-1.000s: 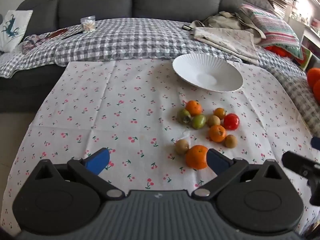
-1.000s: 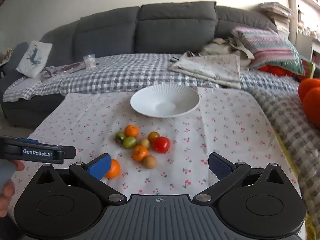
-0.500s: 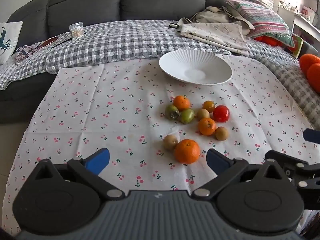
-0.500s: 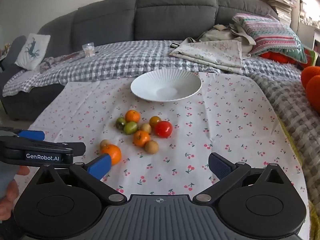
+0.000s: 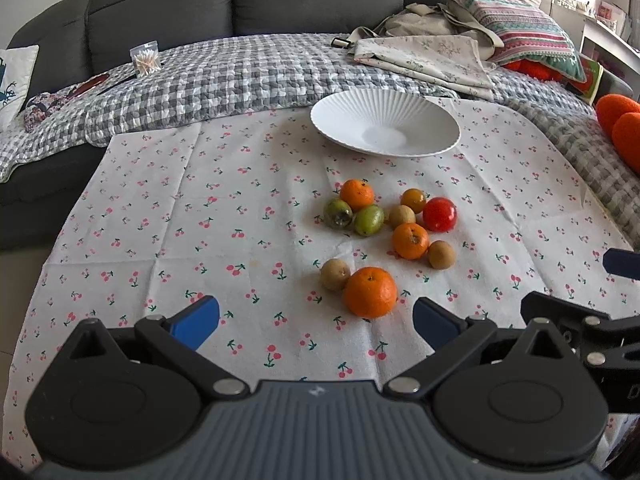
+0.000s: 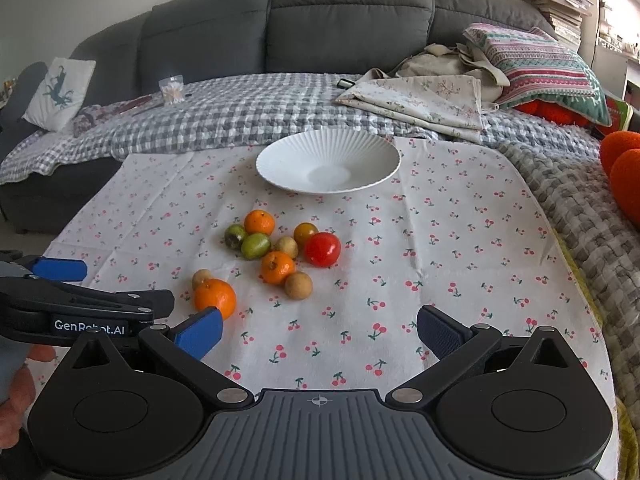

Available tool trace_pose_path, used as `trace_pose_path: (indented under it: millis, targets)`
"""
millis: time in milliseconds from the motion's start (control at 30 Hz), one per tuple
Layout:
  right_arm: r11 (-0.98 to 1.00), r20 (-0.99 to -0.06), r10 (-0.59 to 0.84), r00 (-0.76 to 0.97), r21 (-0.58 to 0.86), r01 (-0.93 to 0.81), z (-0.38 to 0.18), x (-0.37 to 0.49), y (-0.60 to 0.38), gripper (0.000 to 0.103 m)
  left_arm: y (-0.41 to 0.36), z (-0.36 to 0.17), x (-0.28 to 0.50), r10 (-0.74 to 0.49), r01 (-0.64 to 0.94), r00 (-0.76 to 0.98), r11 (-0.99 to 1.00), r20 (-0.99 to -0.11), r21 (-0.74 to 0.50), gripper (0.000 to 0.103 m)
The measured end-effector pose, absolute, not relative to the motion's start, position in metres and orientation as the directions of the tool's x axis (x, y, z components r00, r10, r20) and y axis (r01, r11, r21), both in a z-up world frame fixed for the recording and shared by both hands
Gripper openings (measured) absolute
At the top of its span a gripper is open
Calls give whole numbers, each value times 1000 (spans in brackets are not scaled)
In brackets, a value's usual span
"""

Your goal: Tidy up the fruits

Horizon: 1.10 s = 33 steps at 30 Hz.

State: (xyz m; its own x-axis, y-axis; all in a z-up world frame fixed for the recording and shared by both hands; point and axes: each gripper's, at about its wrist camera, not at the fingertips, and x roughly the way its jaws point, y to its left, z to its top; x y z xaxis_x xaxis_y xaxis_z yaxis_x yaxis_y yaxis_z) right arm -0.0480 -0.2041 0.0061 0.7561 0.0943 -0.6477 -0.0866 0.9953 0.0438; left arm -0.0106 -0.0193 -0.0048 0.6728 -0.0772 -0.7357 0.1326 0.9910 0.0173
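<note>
A dark grey sofa (image 6: 348, 20) fills the top of both views, with a grey checked quilt (image 6: 248, 116) spread below it and a striped cushion (image 6: 536, 68) at the upper right. Lower down, a white cloth printed with cherries (image 5: 168, 216) covers the middle of each frame. A ribbed white bowl (image 5: 384, 124) sits empty on the cloth, above centre in the left wrist view and just above centre in the right wrist view. The fruits lie loose in a cluster below the bowl, well apart from it: a large orange (image 5: 370, 292) lowest in the group, touching a small brown fruit (image 5: 335, 274) at its upper left; above them a second orange (image 5: 410, 240), a red tomato (image 5: 439, 214) on the right edge of the cluster, a third orange (image 5: 357, 194) nearest the bowl, and two green fruits (image 5: 368, 220) side by side to the left. The left gripper (image 5: 316, 320) at the bottom of its own view has its blue fingers spread wide and holds nothing; the large orange lies just above the gap between them. The right gripper (image 6: 320, 330) is likewise spread wide and empty over bare cloth, with the left gripper's black body at the lower left of that frame.
</note>
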Motion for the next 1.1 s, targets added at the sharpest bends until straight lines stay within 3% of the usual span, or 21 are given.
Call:
trace_pose_path:
  millis: [1100]
  targets:
    - [996, -654, 87, 751, 42, -79, 9, -47, -204, 103, -21, -12, -9, -90, 130, 658, 991, -748, -5, 102]
